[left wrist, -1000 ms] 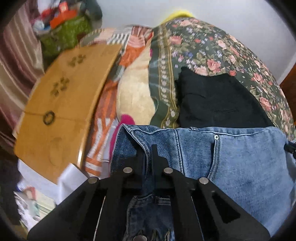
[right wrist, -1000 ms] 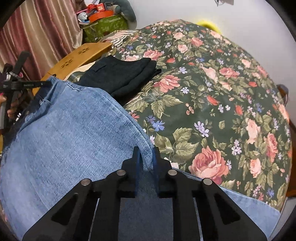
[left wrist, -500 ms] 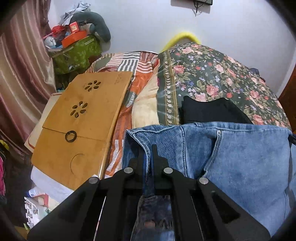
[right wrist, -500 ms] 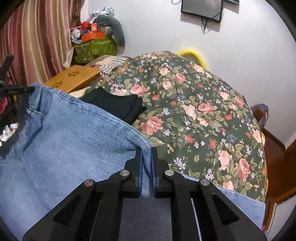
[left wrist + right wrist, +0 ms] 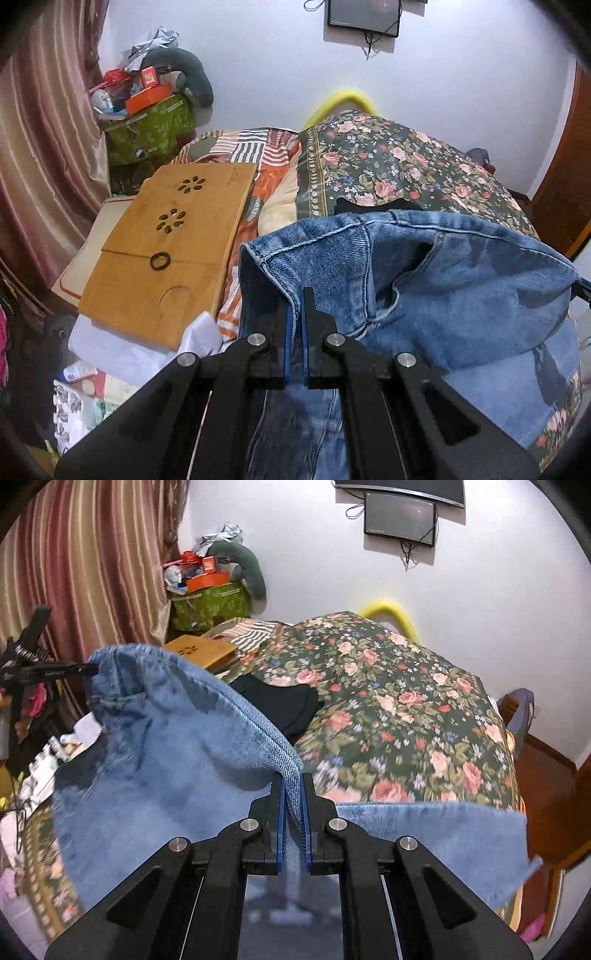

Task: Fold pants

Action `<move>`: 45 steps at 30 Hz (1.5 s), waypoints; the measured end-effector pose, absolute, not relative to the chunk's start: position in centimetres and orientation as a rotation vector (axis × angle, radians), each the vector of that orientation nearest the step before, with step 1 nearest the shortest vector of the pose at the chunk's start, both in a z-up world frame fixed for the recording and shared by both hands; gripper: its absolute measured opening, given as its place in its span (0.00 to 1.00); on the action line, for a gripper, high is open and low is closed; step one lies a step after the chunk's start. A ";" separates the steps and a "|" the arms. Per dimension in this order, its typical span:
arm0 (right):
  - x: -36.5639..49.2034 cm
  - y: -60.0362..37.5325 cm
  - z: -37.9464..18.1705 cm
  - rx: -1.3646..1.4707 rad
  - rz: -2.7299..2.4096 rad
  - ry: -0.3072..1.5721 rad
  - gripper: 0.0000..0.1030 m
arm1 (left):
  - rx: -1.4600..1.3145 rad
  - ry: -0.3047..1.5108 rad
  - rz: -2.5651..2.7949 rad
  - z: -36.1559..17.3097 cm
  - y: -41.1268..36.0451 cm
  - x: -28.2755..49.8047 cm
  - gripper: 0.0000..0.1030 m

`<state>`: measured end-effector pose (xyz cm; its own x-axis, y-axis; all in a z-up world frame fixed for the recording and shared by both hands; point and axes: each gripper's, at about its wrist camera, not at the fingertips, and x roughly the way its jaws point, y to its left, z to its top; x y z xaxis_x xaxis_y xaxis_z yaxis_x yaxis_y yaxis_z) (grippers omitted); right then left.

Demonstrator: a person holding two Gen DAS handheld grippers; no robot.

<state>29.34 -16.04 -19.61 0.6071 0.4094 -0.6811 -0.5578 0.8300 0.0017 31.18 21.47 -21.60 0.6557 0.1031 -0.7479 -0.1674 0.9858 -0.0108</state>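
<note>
Left gripper clamped on a stitched corner of the jeans, blue pads nearly meeting through the denim. Right gripper pinched the same way on a folded denim edge. Jeans held up in the air above the floral bedspread, slack between the two grips. Lower legs cut off behind both black gripper frames. One folded black garment half hidden behind the denim. One wooden lap desk with flower-shaped cutouts. Denim edge near the right pads blurred. Screen on the wall dark, content unreadable.
</note>
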 end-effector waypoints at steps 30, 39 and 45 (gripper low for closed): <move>16.7 -14.8 -27.1 -0.155 0.564 0.931 0.09 | -0.133 1.037 0.184 -33.1 21.8 17.0 0.09; 17.1 -16.3 -25.3 -0.057 0.596 1.001 0.22 | -0.116 1.000 0.122 -28.6 20.7 14.3 0.24; 17.8 -19.3 -22.8 -0.027 0.517 0.930 0.47 | -0.103 0.909 0.184 -23.8 19.1 15.6 0.58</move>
